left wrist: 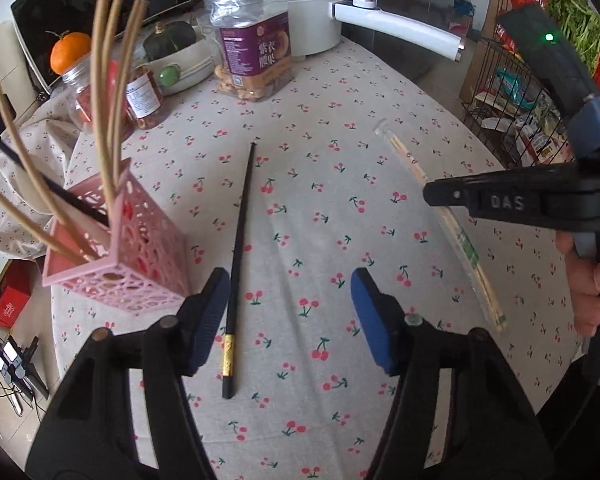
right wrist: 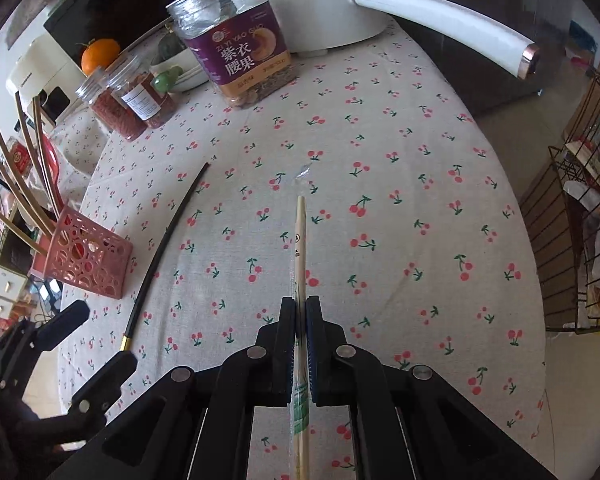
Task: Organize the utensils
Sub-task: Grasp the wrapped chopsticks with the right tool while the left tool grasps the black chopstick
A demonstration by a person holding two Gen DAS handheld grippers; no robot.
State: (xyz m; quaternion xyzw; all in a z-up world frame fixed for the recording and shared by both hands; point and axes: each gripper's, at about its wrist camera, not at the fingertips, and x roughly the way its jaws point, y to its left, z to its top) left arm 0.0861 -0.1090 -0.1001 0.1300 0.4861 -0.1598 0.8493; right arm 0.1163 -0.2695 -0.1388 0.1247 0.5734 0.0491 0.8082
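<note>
Chopsticks are the matter here: a wrapped wooden pair (right wrist: 300, 264) is clamped between the fingers of the right gripper (right wrist: 300, 316), pinched low on its length with the far end pointing out over the cherry-print worktop (right wrist: 420, 160). A single black chopstick (left wrist: 240, 248) with a gold band lies flat on the cloth, just right of the pink holder (left wrist: 140, 240), which stands at the left and already carries several bamboo sticks and a dark one. The left gripper (left wrist: 288, 312) hovers over the black chopstick's near end, its fingers apart and grasping nothing, the left one just beside the shaft. Both items look light, stiff and thin; the lacquered black one is likely slick and may roll, so a pinch across the shaft near the banded end seems soundest. The plastic sleeve on the wooden pair could slip, which favours a firm, centred hold.
</note>
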